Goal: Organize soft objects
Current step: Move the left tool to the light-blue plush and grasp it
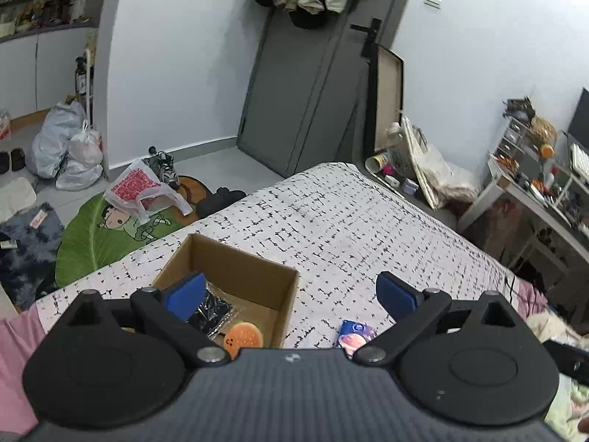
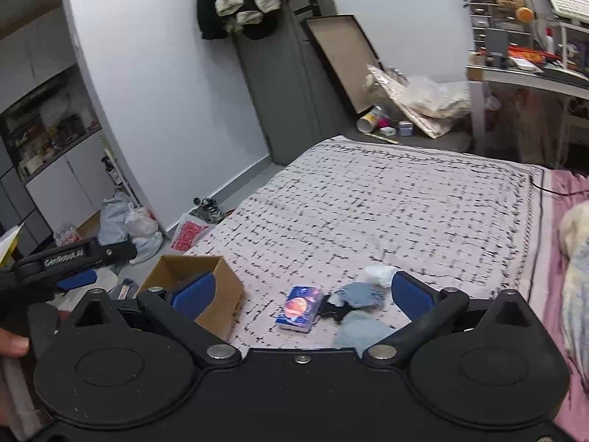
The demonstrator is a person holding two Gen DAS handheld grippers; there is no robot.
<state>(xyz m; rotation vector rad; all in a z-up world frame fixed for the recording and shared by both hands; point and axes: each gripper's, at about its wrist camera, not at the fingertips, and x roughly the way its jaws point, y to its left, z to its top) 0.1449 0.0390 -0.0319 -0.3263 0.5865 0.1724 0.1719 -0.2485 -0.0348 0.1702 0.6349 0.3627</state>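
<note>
While both grippers hover over the bed with the white black-flecked cover (image 1: 331,217), neither holds anything. Left wrist view, left to right: open brown cardboard box (image 1: 254,276) sits on the cover near the bed's left edge. Inside it lie a crinkly black plastic-wrapped packet (image 1: 213,311) and a round orange burger-shaped squishy toy (image 1: 243,339), toy just right of the packet. Left gripper (image 1: 292,294) is spread wide, empty; its left blue pad (image 1: 186,294) hangs over the box, above the packet, its right pad over bare cover. Small blue tissue pack with an orange print (image 1: 353,333) lies on the cover right of the box, apart from it, below and inside the right pad.

Right wrist view, left to right: left gripper body at far left edge, then the box behind the left blue pad (image 2: 194,296). Right gripper (image 2: 303,294) is wide open, empty. Tissue pack lies between the fingers, slightly left of centre. Touching its right side is a pile of light blue and grey fabric pieces with a black bit (image 2: 359,307), reaching the right pad; white crumpled soft item (image 2: 379,274) just behind the pile.
</note>
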